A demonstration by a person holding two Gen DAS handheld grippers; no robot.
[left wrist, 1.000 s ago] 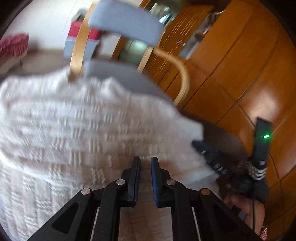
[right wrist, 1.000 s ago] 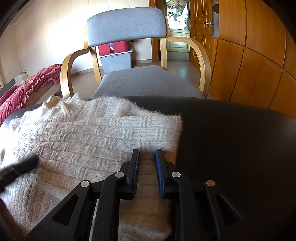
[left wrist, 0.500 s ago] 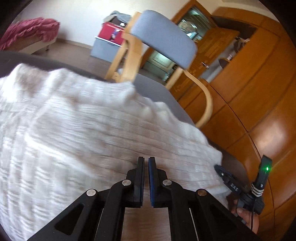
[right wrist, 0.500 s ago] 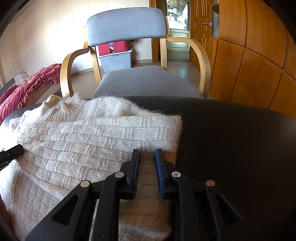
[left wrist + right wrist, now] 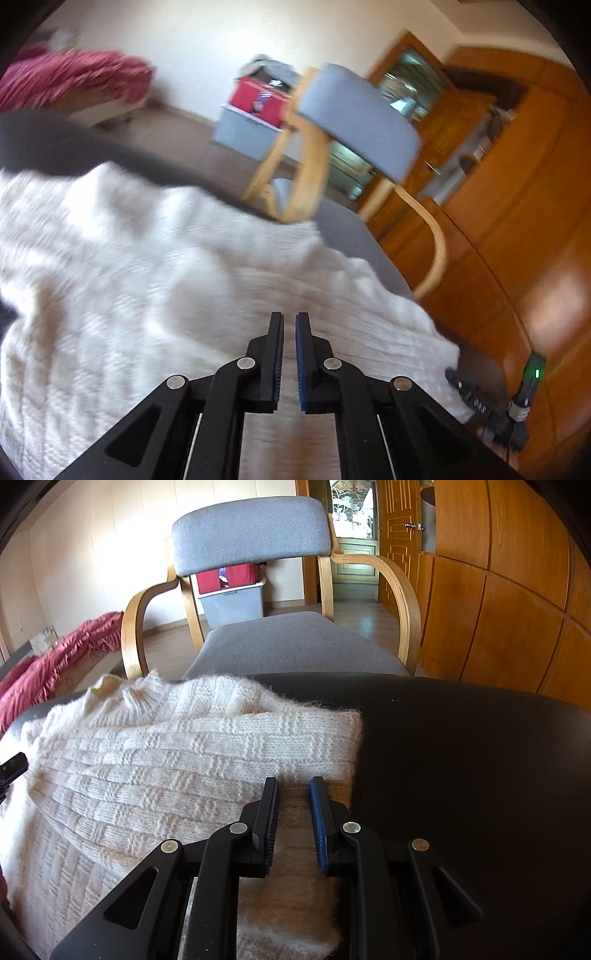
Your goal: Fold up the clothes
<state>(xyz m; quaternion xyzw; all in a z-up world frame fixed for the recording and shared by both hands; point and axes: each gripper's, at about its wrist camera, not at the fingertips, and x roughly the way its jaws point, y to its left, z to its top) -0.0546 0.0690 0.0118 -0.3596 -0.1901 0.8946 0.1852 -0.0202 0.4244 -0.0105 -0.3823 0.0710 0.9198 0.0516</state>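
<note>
1. A cream knitted sweater lies folded on the dark table, on the table's left part as the right wrist view shows it, with its right edge about mid-table and its far edge close to the table's far rim.
2. The right tool sits over the sweater's near right corner. Its jaws stand a little apart with knit showing between them; I cannot tell whether the pads press on the fabric.
3. The left tool hangs over the sweater in a blurred picture. Its jaws are closed to a thin slit, with no fabric seen between them.
4. Beyond the sweater, just past the table's far rim, stands a grey-cushioned wooden armchair.
5. Behind the armchair is a grey bin with red contents, and left of the armchair lies a red blanket.
</note>
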